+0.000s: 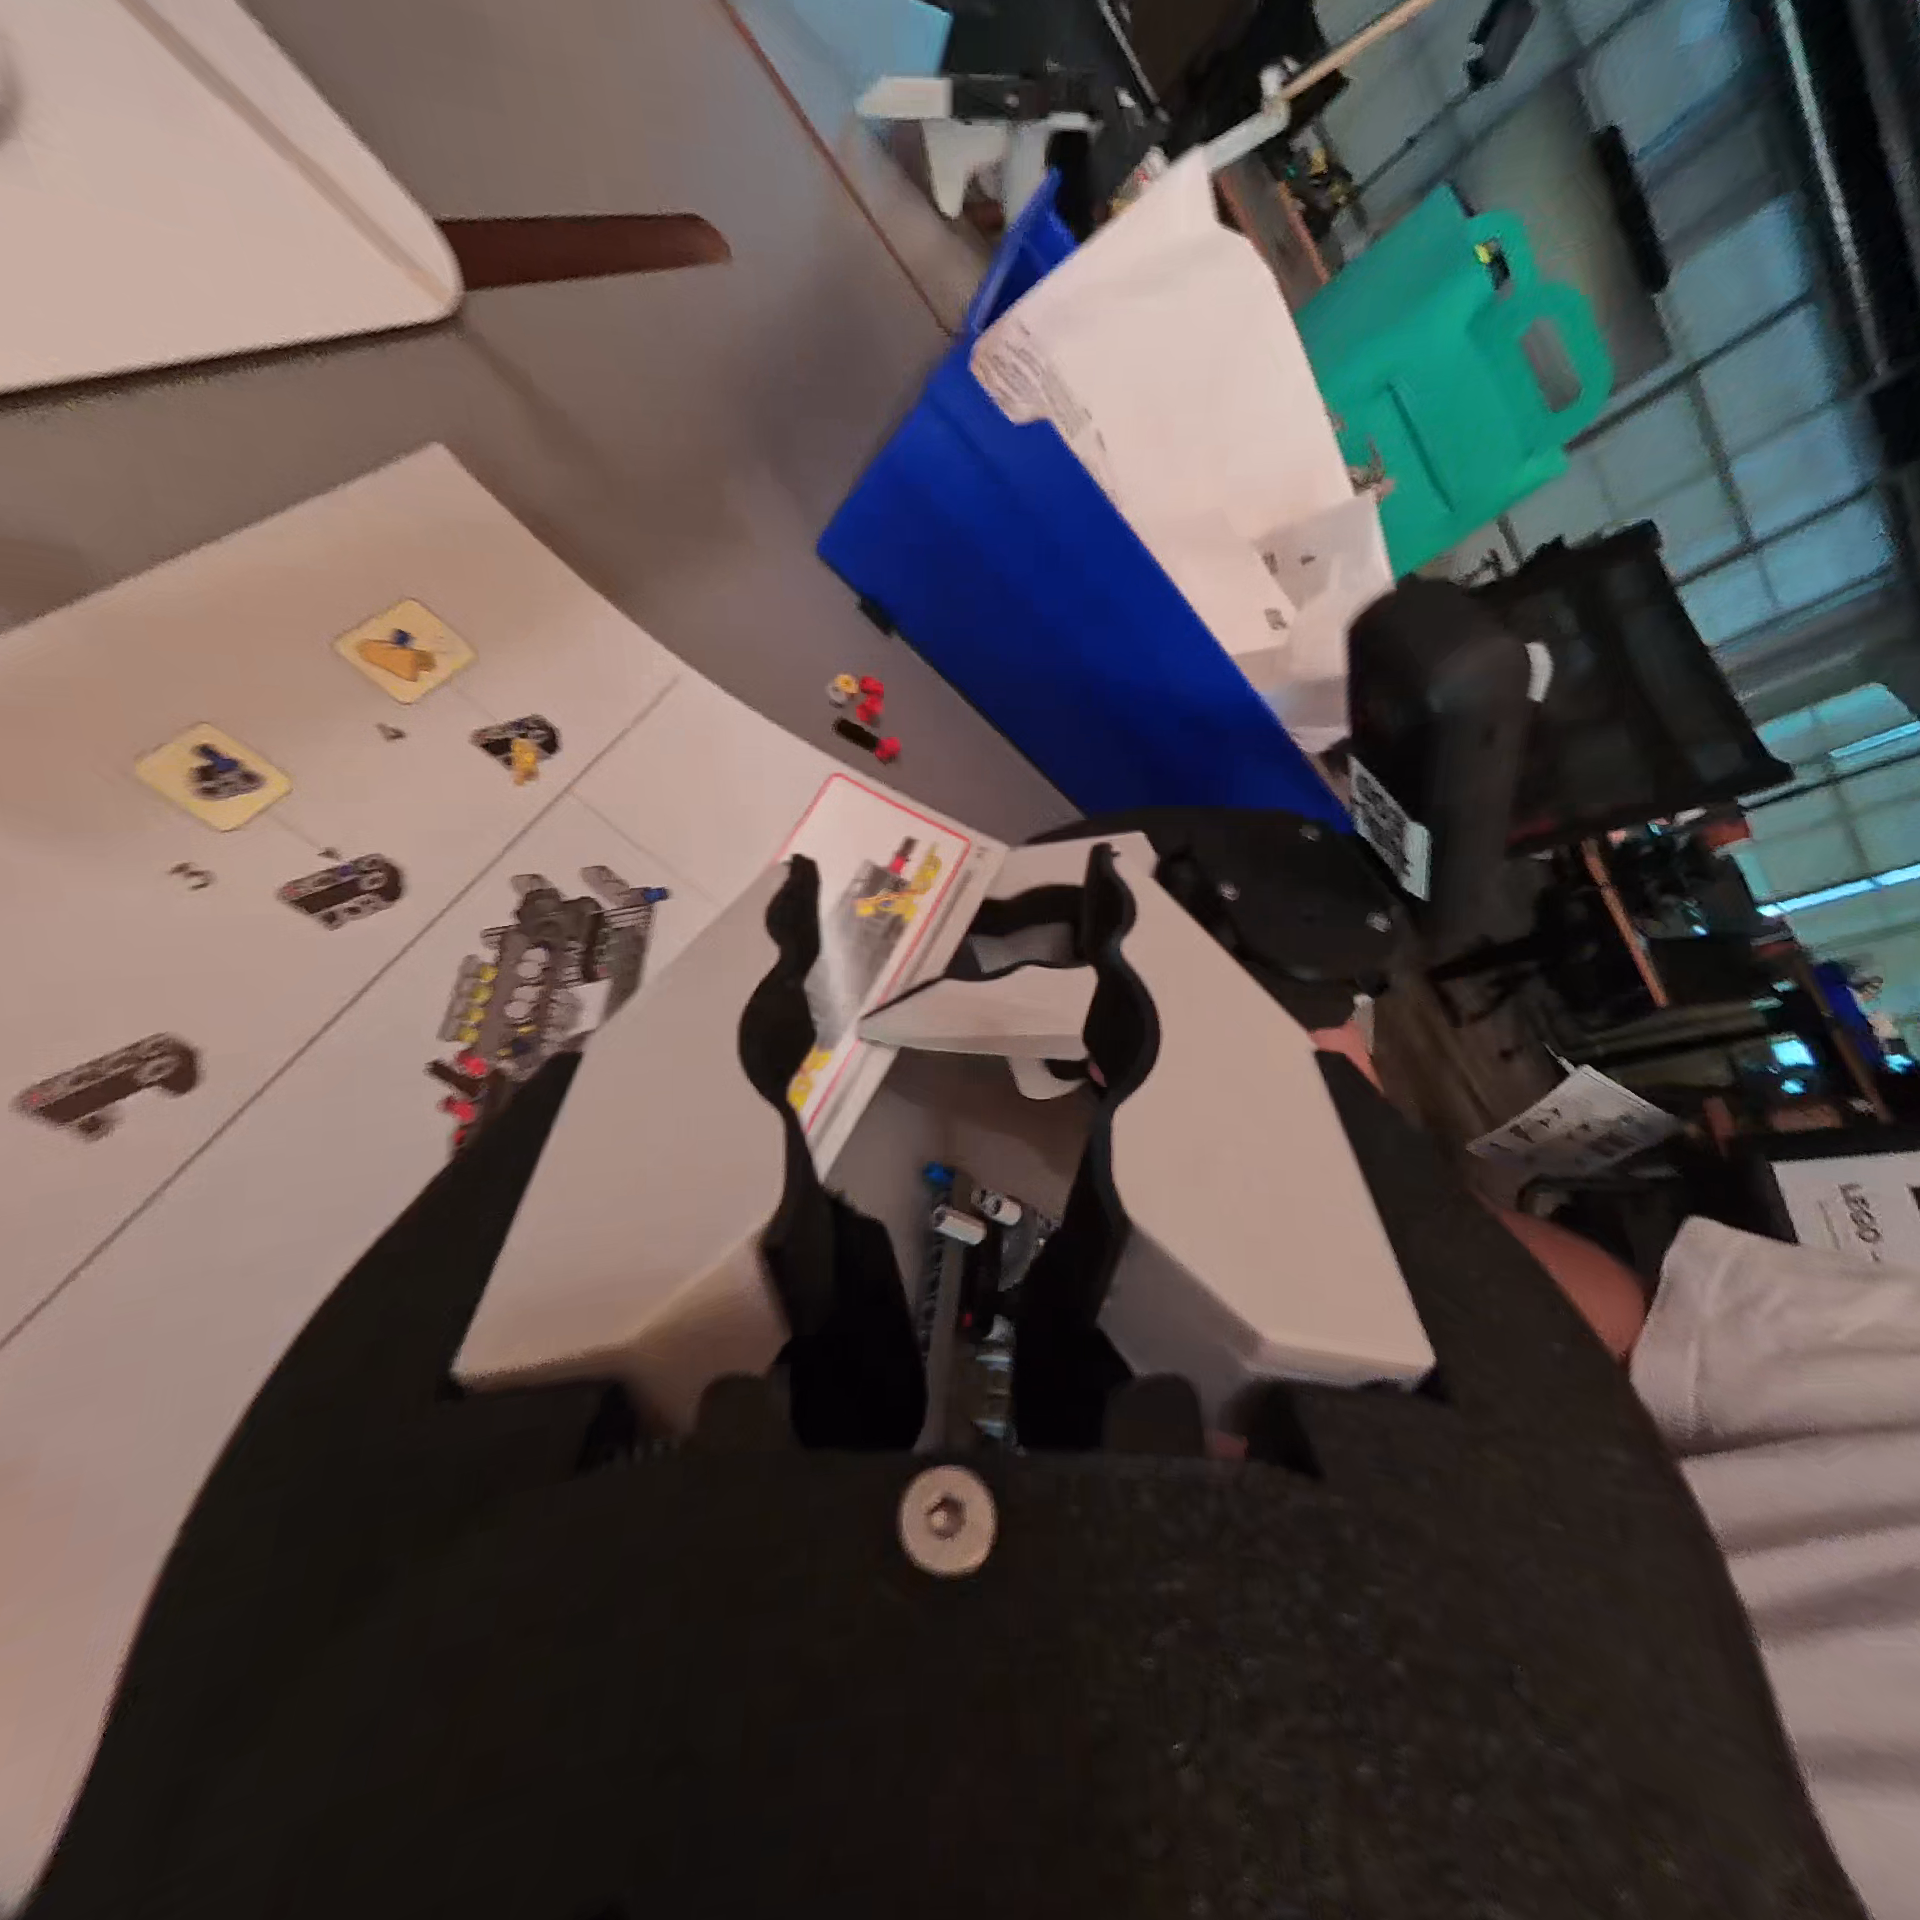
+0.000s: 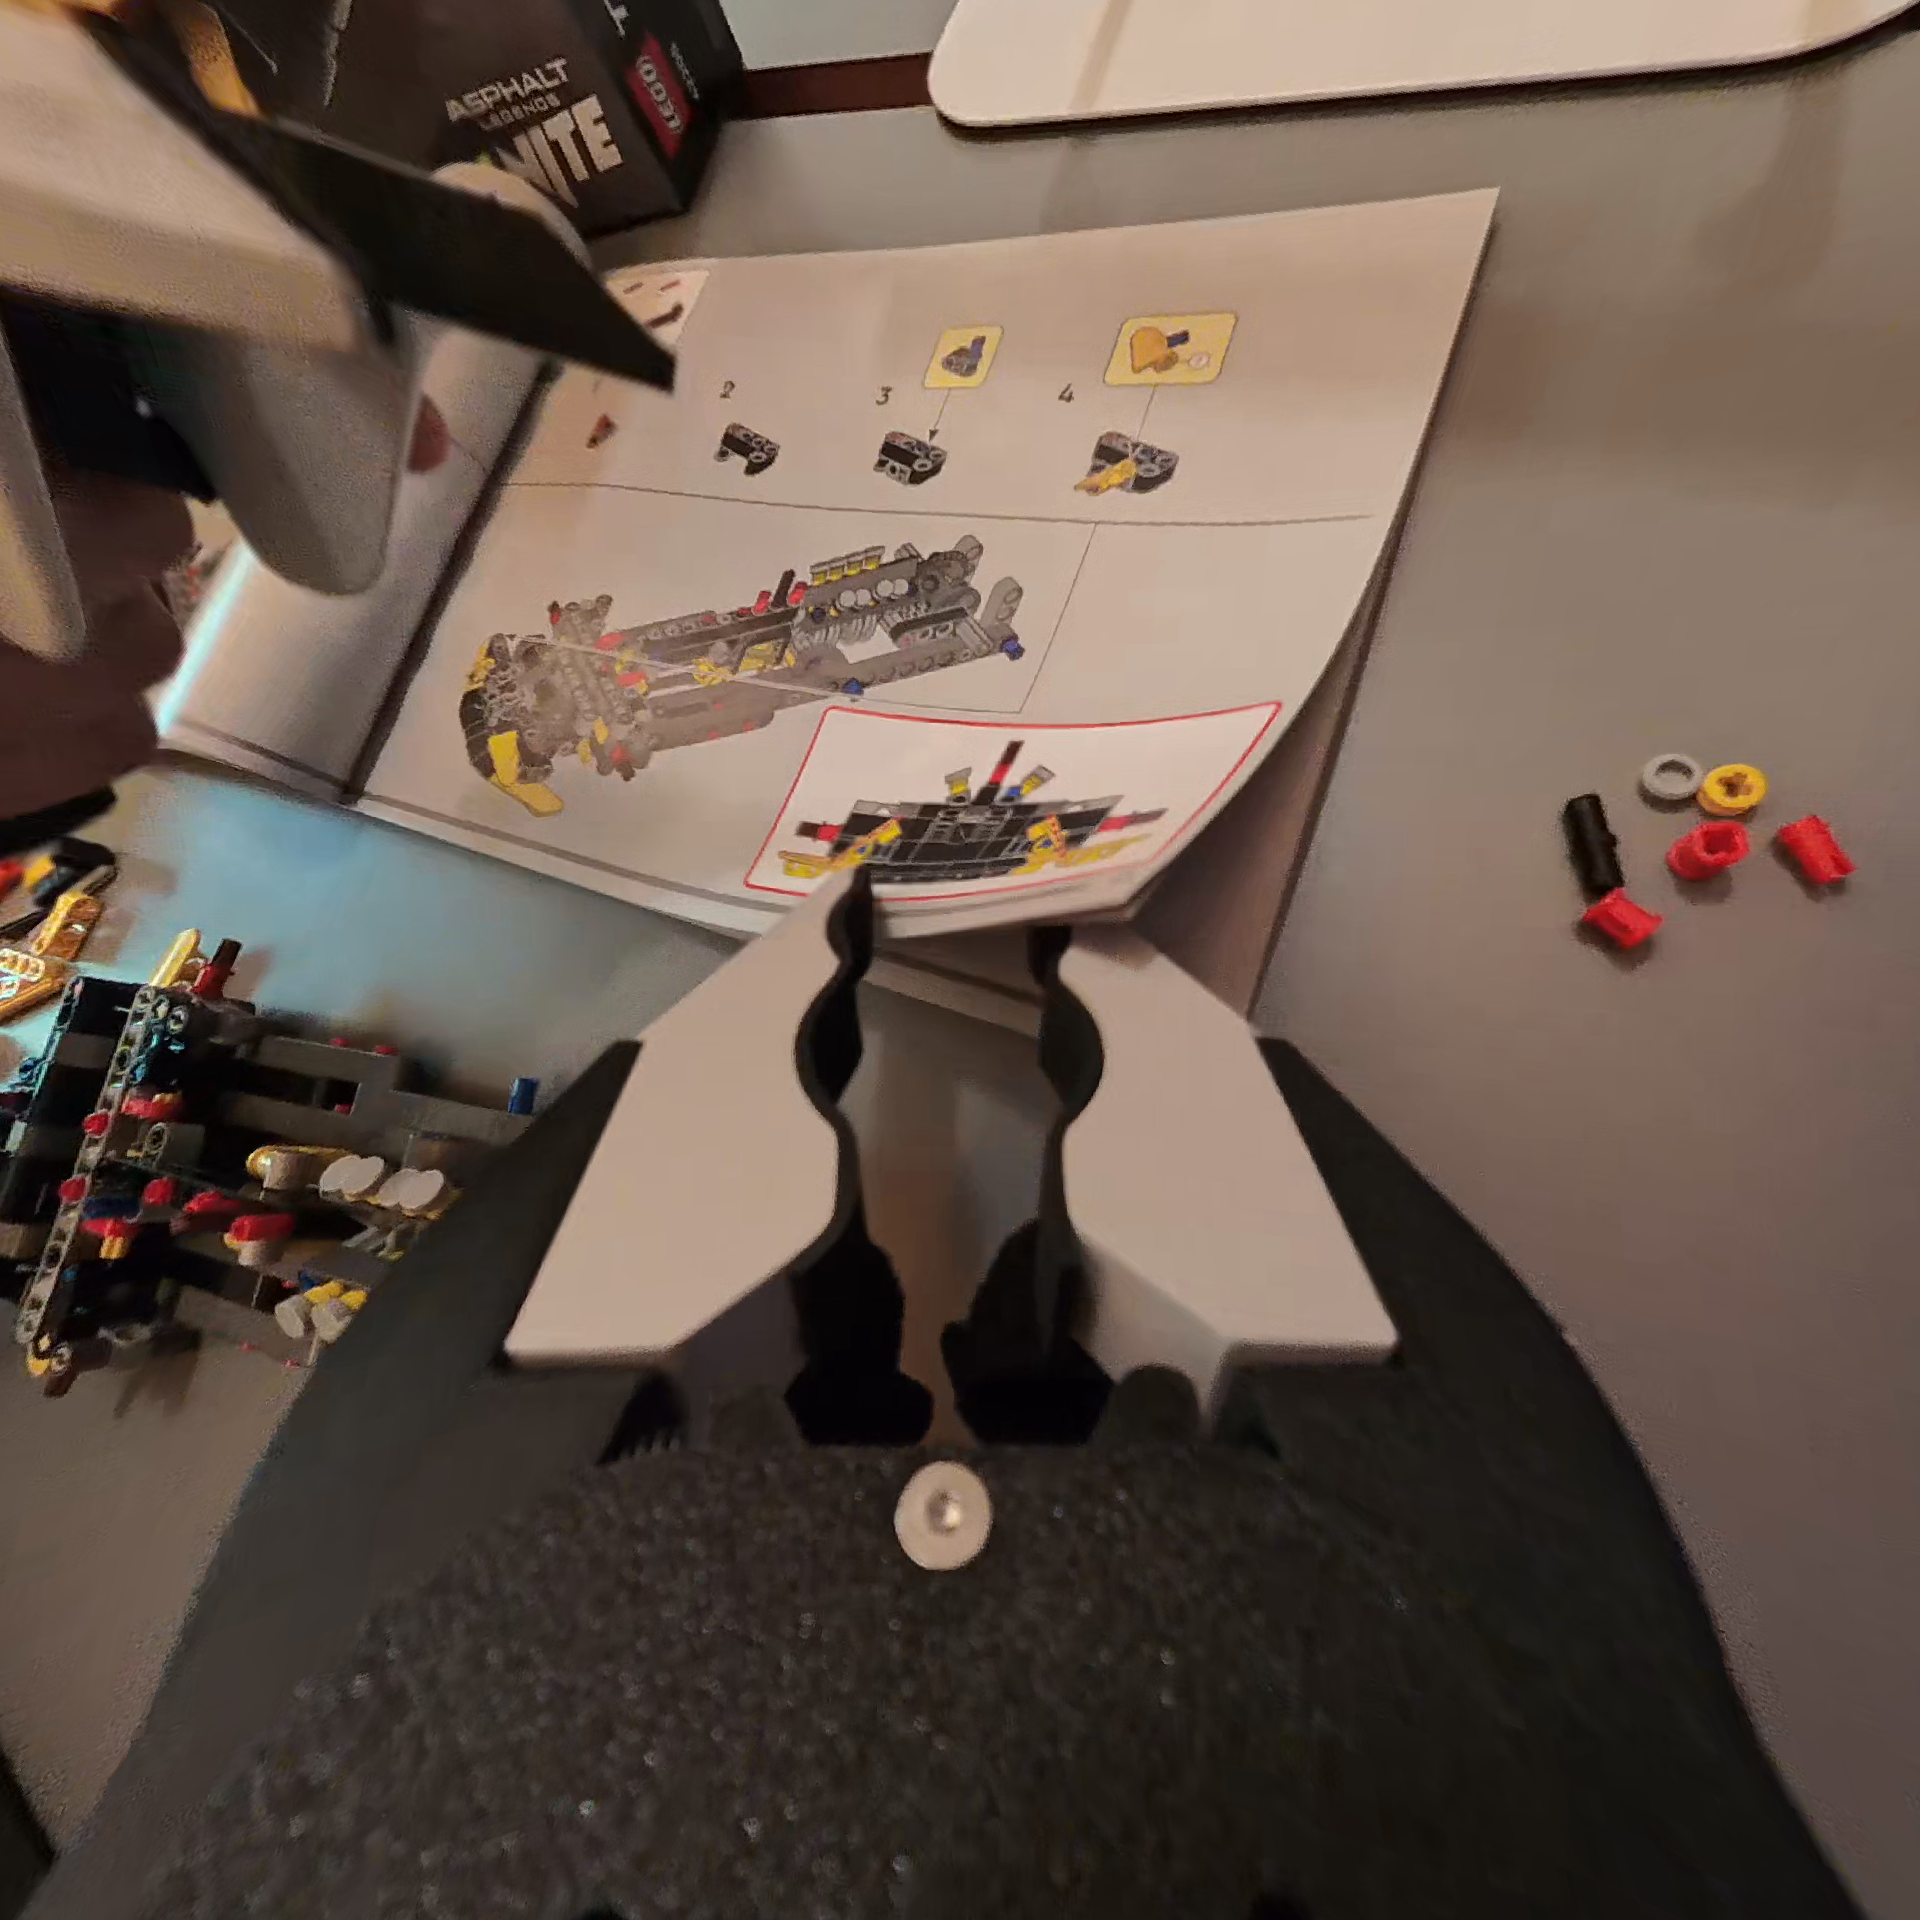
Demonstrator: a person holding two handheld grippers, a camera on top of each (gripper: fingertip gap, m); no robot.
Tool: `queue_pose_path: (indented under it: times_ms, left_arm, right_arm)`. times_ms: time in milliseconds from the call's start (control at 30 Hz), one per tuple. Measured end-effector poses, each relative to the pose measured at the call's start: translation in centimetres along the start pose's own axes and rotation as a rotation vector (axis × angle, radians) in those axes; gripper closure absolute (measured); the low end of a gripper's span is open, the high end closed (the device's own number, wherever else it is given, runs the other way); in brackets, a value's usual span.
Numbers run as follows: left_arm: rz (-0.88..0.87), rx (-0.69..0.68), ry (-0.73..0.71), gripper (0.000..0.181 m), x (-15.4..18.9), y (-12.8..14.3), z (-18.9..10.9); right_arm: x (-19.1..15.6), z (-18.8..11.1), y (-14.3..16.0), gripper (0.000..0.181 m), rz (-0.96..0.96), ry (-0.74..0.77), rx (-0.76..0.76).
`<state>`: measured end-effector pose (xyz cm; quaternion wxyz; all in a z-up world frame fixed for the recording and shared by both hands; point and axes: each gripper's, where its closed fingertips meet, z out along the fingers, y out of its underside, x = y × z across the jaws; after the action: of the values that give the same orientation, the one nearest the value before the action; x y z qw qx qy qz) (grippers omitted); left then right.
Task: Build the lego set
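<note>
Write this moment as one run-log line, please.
left hand-held gripper: open | right hand-held gripper: open, empty | booklet: open | loose pieces: untouched

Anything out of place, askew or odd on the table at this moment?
Mostly tidy. The open paper instruction booklet has its near right corner curling up off the grey table. A few small red, black, yellow and grey loose pieces lie apart to its right.

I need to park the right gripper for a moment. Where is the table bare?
Bare grey table lies right of the open instruction booklet, above the cluster of small loose pieces, and again below that cluster. It is crowded on the left, around the partly built model and the box.
</note>
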<state>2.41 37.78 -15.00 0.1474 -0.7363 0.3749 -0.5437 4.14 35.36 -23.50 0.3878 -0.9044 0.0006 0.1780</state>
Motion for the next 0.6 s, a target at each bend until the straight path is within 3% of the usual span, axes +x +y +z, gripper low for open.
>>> queue_pose_path:
  times_ms: [100,133,200,233,400,500,600]
  left_arm:
    - [0.007,-0.026,-0.05,0.107,-1.0,-0.1,-0.4]
    - [0.009,-0.047,-0.032,0.09,-0.7,0.2,-0.2]
    - [-0.014,-0.083,0.006,0.079,-0.1,0.6,0.1]
    - [-0.04,-0.084,0.02,0.08,0.1,0.6,0.1]
    - [-0.137,-0.082,0.054,0.103,-1.2,0.5,-0.5]
    - [-0.068,-0.15,0.025,0.11,-2.1,1.5,0.0]
    - [0.097,-0.183,-0.106,0.117,-4.2,2.2,-0.7]
  right_arm:
    - [-1.5,-0.1,-0.6,0.163,-0.11,0.026,0.026]
    - [-2.3,-0.2,-0.9,0.165,-0.187,0.044,0.043]
    - [-4.3,-0.6,-1.8,0.172,-0.379,0.086,0.092]
    - [-5.3,-0.7,-2.0,0.181,-0.485,0.114,0.107]
    - [-7.3,0.3,-2.0,0.181,-0.903,0.317,0.107]
    - [-6.7,0.7,-1.5,0.181,-0.882,0.324,0.065]
    - [-3.1,-2.1,-2.6,0.181,-0.7,0.421,0.117]
